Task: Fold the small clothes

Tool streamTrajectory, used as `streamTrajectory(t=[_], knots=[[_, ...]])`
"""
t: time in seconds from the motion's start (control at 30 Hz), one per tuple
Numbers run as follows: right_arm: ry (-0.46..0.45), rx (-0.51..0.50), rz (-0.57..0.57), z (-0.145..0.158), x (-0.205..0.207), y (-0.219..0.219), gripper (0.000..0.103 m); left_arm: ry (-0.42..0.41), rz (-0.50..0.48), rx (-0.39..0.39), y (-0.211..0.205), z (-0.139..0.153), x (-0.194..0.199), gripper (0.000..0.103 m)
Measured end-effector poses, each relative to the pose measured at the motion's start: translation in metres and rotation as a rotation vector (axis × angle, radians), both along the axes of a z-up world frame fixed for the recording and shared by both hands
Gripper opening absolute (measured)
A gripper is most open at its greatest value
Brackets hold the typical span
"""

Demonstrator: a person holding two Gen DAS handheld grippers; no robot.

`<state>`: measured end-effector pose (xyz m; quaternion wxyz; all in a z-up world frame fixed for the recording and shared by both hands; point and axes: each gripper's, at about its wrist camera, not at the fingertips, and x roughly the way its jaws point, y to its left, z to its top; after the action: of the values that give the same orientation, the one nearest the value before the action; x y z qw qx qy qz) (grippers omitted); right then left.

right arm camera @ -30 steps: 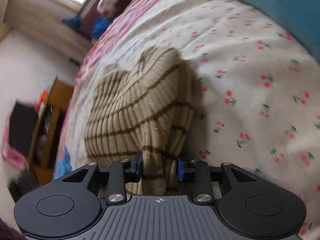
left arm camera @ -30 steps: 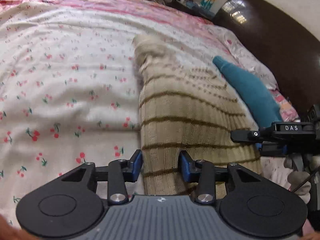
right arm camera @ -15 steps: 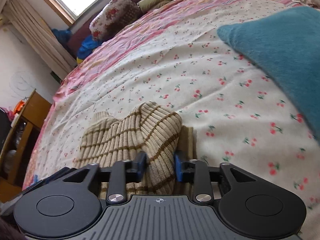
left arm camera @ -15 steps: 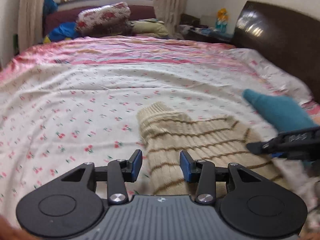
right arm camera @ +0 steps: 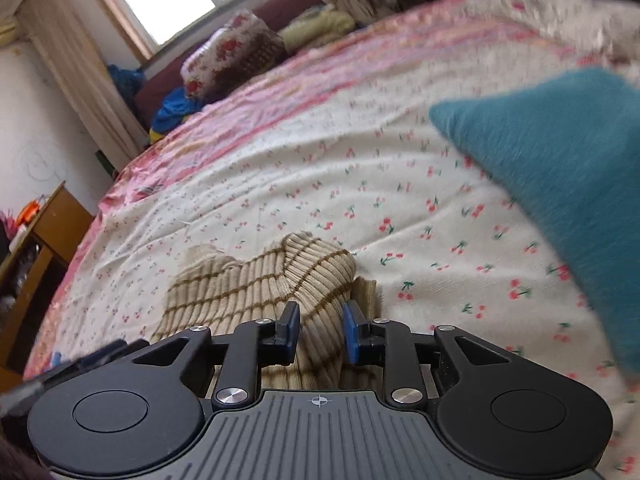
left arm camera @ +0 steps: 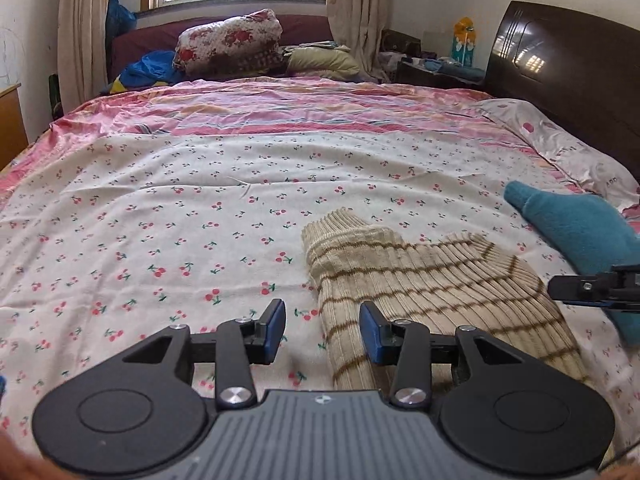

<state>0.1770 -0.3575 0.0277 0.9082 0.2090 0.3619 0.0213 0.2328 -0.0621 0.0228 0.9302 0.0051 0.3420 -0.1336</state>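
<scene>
A beige knit sweater with brown stripes (left arm camera: 432, 284) lies folded on the cherry-print bedsheet (left arm camera: 180, 220). My left gripper (left arm camera: 322, 330) is open, raised just above the sweater's near left edge, holding nothing. My right gripper (right arm camera: 320, 330) is open too, its jaws standing either side of a ridge of the sweater (right arm camera: 280, 280) without pinching it. The right gripper's tip shows in the left wrist view (left arm camera: 592, 288) at the sweater's right side.
A teal fleece garment (left arm camera: 580, 232) lies right of the sweater, large in the right wrist view (right arm camera: 560, 160). A dark headboard (left arm camera: 568, 68) is at the right. Pillows and bedding (left arm camera: 228, 44) pile at the far end. A wooden cabinet (right arm camera: 44, 248) stands left of the bed.
Both grippers have let go of the sweater and drawn back and up. The right jaws have widened. The sweater now lies flat on the bed.
</scene>
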Motion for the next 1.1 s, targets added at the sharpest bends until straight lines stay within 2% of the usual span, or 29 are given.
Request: streamTrajectory(t=[0.17,0.37,0.47,0.67,0.9,1.1], knots=[[-0.025,-0.105,0.082,0.008,-0.038,0.025,0.025,0.006,0.000,0.017,0.000,0.003,-0.023,0.046],[0.039,-0.202,0.104,-0.017,-0.051,0.040,0.025,0.046,-0.001,0.046,-0.001,-0.005,-0.040,0.047],[0.054,-0.176,0.074,-0.019,-0.052,0.037,0.026,0.049,0.005,0.058,0.000,-0.004,-0.048,0.047],[0.019,-0.194,0.062,-0.005,-0.064,0.046,0.026,0.049,-0.005,0.051,-0.003,0.001,-0.062,0.047],[0.088,-0.226,0.041,-0.015,-0.070,0.048,0.026,0.088,-0.039,0.087,-0.012,-0.010,-0.073,0.047],[0.080,-0.233,0.025,-0.009,-0.080,0.047,0.026,0.090,-0.043,0.089,-0.012,-0.007,-0.081,0.047]])
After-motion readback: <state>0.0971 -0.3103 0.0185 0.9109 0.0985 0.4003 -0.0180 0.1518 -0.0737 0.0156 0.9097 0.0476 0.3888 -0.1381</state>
